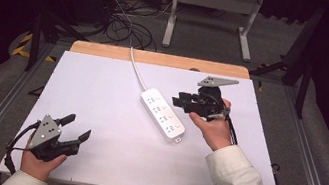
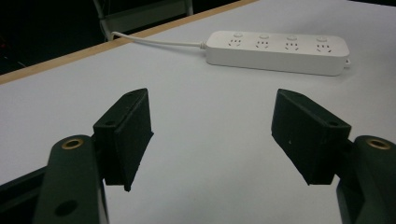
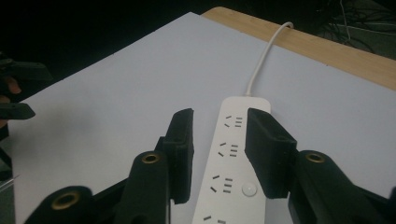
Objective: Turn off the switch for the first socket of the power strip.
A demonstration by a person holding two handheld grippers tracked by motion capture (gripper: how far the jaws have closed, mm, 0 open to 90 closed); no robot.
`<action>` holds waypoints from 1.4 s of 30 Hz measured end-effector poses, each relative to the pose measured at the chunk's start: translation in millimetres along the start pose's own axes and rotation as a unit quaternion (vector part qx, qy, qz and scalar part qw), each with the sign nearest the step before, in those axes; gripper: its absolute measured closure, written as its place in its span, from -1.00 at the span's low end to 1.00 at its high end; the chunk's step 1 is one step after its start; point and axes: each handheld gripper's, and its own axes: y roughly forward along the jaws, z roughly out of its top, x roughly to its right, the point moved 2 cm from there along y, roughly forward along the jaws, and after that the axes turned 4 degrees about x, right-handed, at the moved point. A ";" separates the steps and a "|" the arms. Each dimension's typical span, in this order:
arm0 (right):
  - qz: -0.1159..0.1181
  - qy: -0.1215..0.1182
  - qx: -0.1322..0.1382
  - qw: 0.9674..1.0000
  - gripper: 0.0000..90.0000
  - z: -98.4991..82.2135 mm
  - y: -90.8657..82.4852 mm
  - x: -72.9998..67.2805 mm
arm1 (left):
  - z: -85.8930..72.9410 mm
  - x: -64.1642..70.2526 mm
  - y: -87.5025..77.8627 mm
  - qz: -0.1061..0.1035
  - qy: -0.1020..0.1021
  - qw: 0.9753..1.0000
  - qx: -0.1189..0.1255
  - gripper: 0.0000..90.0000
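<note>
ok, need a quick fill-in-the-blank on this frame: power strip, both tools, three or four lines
1. The white power strip has ____ rows of sockets.
2. The tool nearest the power strip is the ____ tool.
3. The left tool hangs near the table's front edge with its jaws ____.
4. The strip's white cord runs off the table's ____ edge, over the wooden strip.

Missing words: four; right; open; far
</note>
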 end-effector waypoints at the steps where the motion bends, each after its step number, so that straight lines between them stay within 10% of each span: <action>1: -0.003 -0.002 -0.001 1.000 0.45 0.7 1.9 -0.5 | 0.0 0.0 0.0 0.000 0.000 1.000 0.000 -0.36; 11: -0.015 -0.025 -0.037 0.999 0.98 6.3 30.5 -3.2 | -0.1 -1.0 -0.9 0.003 0.000 1.000 0.002 -0.35; 42: -0.087 -0.029 -0.093 0.991 1.00 -12.2 105.3 20.3 | -1.6 -1.0 1.2 0.000 -0.003 1.000 0.000 -0.34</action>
